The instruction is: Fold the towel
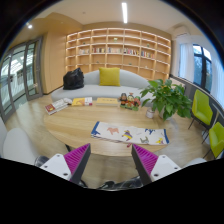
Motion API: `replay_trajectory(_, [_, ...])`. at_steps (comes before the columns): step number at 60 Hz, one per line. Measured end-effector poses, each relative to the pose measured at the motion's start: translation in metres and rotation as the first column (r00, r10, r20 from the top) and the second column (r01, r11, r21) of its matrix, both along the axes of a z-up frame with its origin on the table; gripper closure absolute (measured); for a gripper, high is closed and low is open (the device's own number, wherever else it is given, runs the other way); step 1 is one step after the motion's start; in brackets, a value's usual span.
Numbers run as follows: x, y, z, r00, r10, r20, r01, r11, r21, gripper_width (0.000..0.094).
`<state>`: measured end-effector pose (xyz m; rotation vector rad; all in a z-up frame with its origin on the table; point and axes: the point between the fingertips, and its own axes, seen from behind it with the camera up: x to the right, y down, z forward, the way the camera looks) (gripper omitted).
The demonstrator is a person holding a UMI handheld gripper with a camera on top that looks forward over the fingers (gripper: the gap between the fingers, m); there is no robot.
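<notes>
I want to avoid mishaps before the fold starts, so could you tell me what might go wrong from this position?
1. No towel is visible, so the open gripper may close on the wrong thing, such as the printed sheets just ahead of its fingers.
2. The potted plant stands on the wooden table beyond them; a wide sweep could probably tip it.

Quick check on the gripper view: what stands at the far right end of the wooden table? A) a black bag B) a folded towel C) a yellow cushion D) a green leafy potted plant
D: the green leafy potted plant stands on the wooden table, beyond the open gripper, whose fingers hold nothing; the black bag and the yellow cushion lie on the sofa behind, and no towel shows.
</notes>
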<state>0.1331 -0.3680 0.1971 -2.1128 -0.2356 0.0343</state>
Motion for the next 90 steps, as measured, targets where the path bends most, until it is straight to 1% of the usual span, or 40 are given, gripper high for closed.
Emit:
replay_trajectory(5, [-0.003,0.000,-0.010,1.000,-0.003,0.010,0.003,1.000,-0.030,0.0081])
replay_trajectory(11, [-0.012,0.013,-0.035,1.000,0.002,0.010,-0.002,0.997,-0.074,0.0083])
replay_trajectory(12, [-0.013,0.027,-0.047,1.000,0.004,0.007,-0.003,0.997,-0.076,0.0084])
replay_trajectory(18, [-0.030,0.060,-0.074,1.000,-0.001,-0.012,0.000,0.995,-0.102,0.0086])
replay_trajectory(25, [-0.059,0.117,-0.108,0.999,-0.011,-0.039,0.007,0.994,-0.107,0.0088])
replay_trajectory(38, [-0.103,0.217,-0.170,0.998,-0.043,-0.049,0.036,0.990,-0.134,0.0086])
replay_trajectory(49, [-0.113,0.262,-0.211,0.997,-0.078,-0.027,0.072,0.983,-0.168,0.0088])
replay_trajectory(50, [-0.113,0.263,-0.214,0.997,-0.079,-0.024,0.074,0.982,-0.174,0.0102])
replay_trajectory(52, [-0.110,0.270,-0.212,0.996,-0.086,-0.004,0.084,0.985,-0.149,0.0146])
replay_trajectory(58, [-0.117,0.273,-0.213,0.998,-0.059,0.005,0.059,0.989,-0.135,0.0367])
replay_trajectory(59, [-0.120,0.273,-0.213,0.999,-0.043,0.008,0.044,0.990,-0.132,0.0432])
replay_trajectory(61, [-0.127,0.272,-0.213,1.000,-0.012,0.015,0.014,0.992,-0.127,0.0593])
replay_trajectory(64, [-0.131,0.274,-0.213,0.999,0.007,0.031,-0.003,0.993,-0.116,0.0864])
replay_trajectory(65, [-0.129,0.276,-0.212,0.999,0.000,0.042,0.004,0.994,-0.109,0.0911])
replay_trajectory(67, [-0.128,0.275,-0.213,0.998,-0.008,0.057,0.014,0.994,-0.106,0.0908])
replay_trajectory(70, [-0.128,0.273,-0.212,0.996,0.000,0.085,0.009,0.995,-0.103,0.0911])
replay_trajectory(73, [-0.131,0.271,-0.211,0.998,-0.001,0.065,0.009,0.993,-0.117,0.0912])
replay_trajectory(76, [-0.150,0.263,-0.208,1.000,0.022,-0.006,-0.023,0.990,-0.142,0.0912])
replay_trajectory(79, [-0.175,0.251,-0.193,0.994,0.059,-0.089,-0.071,0.988,-0.136,0.0911])
replay_trajectory(85, [-0.218,0.233,-0.135,0.961,0.158,-0.227,-0.175,0.983,-0.058,0.0911])
replay_trajectory(86, [-0.231,0.232,-0.123,0.952,0.169,-0.254,-0.185,0.982,-0.040,0.0911])
replay_trajectory(90, [-0.239,0.225,-0.070,0.915,0.215,-0.341,-0.219,0.975,0.026,0.0910])
